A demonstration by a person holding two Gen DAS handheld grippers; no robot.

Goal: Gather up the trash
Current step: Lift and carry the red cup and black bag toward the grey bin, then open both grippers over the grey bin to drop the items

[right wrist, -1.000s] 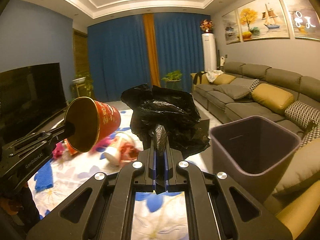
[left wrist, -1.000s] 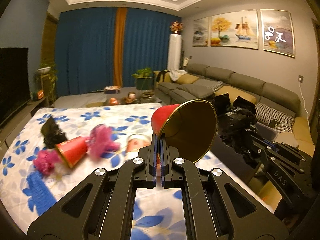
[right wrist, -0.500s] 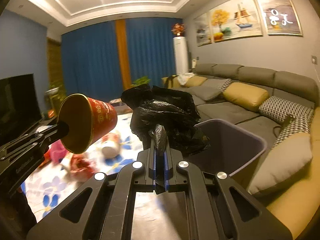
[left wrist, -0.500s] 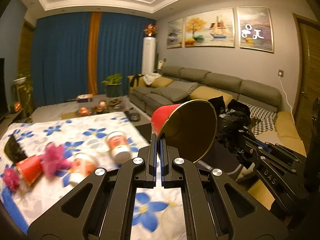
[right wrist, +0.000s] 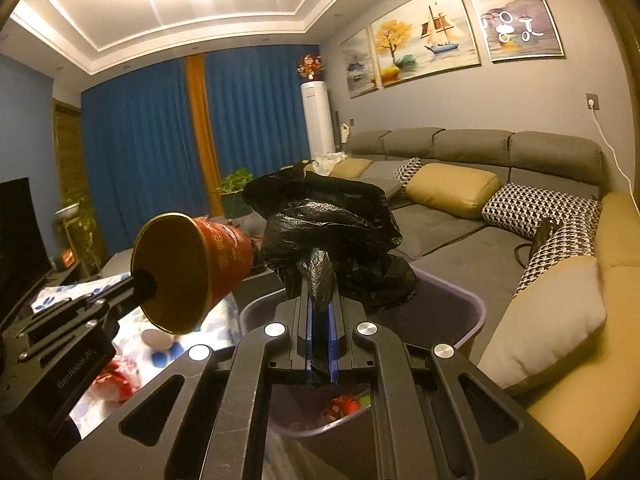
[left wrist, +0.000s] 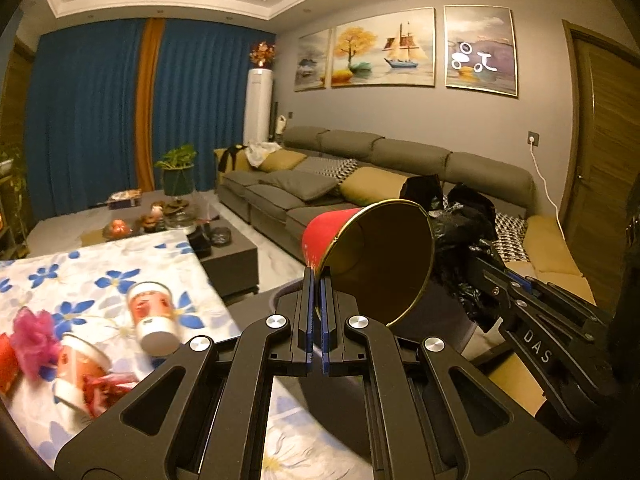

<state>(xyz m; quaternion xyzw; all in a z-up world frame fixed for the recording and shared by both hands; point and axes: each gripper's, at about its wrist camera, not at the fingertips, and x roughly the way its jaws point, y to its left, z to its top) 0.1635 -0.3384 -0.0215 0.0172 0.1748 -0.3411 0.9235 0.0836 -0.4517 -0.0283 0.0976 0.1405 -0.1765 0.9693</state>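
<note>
My left gripper [left wrist: 317, 316], matt black plastic with shiny metal screws, pinches a red paper cup [left wrist: 372, 256] lined in glossy gold. Just beside it, my right gripper [right wrist: 320, 334] clamps a crinkled, glossy black plastic bag [right wrist: 332, 236] above a smooth purple plastic bin [right wrist: 460, 320].

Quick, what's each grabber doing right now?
Left gripper: shut on the rim of the red paper cup with gold inside.
Right gripper: shut on the crumpled black plastic bag.

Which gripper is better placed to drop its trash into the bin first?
Right, probably. The right gripper holds the black bag directly over the open bin. The left gripper pinches the red cup by its rim, and in the right wrist view the cup hangs beside the bin.
</note>
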